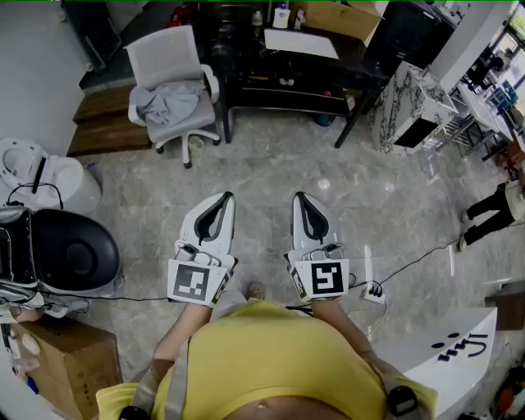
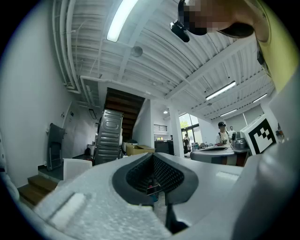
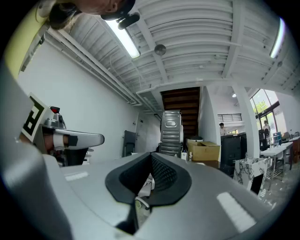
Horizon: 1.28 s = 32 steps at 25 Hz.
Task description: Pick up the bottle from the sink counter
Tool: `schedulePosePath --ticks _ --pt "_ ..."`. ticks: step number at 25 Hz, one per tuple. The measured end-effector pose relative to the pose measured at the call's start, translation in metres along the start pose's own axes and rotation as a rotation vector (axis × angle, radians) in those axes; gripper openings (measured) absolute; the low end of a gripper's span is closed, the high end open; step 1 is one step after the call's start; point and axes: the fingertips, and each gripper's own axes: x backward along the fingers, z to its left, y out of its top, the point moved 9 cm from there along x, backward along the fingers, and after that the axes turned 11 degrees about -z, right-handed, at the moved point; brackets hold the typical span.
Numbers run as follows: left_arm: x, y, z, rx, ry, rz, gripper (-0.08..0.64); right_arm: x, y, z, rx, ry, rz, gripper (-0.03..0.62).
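My left gripper (image 1: 224, 200) and right gripper (image 1: 299, 199) are held side by side at waist height, pointing forward over the grey floor. The jaws of both are pressed together with nothing between them. In the left gripper view the left gripper (image 2: 152, 158) points level into the room, and so does the right gripper (image 3: 151, 158) in the right gripper view. Two small bottles (image 1: 281, 15) stand on the dark table (image 1: 246, 78) far ahead, beside a cardboard box (image 1: 344, 16). I cannot make out a bottle on a sink counter.
A white office chair (image 1: 172, 82) with a grey cloth stands ahead to the left. A black round basin (image 1: 70, 254) and a white fixture (image 1: 37, 176) are at my left, a cardboard box (image 1: 61, 365) below them. A marbled cabinet (image 1: 410, 107) stands far right; cables (image 1: 402, 267) cross the floor.
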Motion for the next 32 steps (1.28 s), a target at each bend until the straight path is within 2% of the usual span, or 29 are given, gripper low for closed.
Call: schedulePosePath --ticks 4,7,12,16,23,32 --pt "-0.009 -0.008 -0.005 0.011 0.005 0.004 0.002 -0.003 -0.005 -0.009 -0.012 0.008 -0.007 0.000" --pt "-0.019 -0.015 -0.002 0.009 -0.002 0.018 0.002 -0.013 -0.014 -0.017 -0.059 0.004 -0.003 0.000" --pt "-0.048 -0.033 0.024 0.026 -0.003 0.024 0.002 -0.051 -0.035 -0.029 -0.073 -0.007 0.010 0.002" --pt "-0.086 -0.055 0.060 0.024 -0.012 0.017 0.002 -0.103 -0.058 -0.037 -0.061 -0.002 0.010 0.002" --pt "-0.174 -0.084 0.150 0.033 -0.058 0.013 0.003 -0.221 -0.085 -0.052 -0.038 0.001 -0.003 0.002" --pt "-0.267 -0.119 0.232 0.064 -0.129 0.021 0.002 -0.328 -0.114 -0.090 -0.003 -0.097 0.002 0.002"
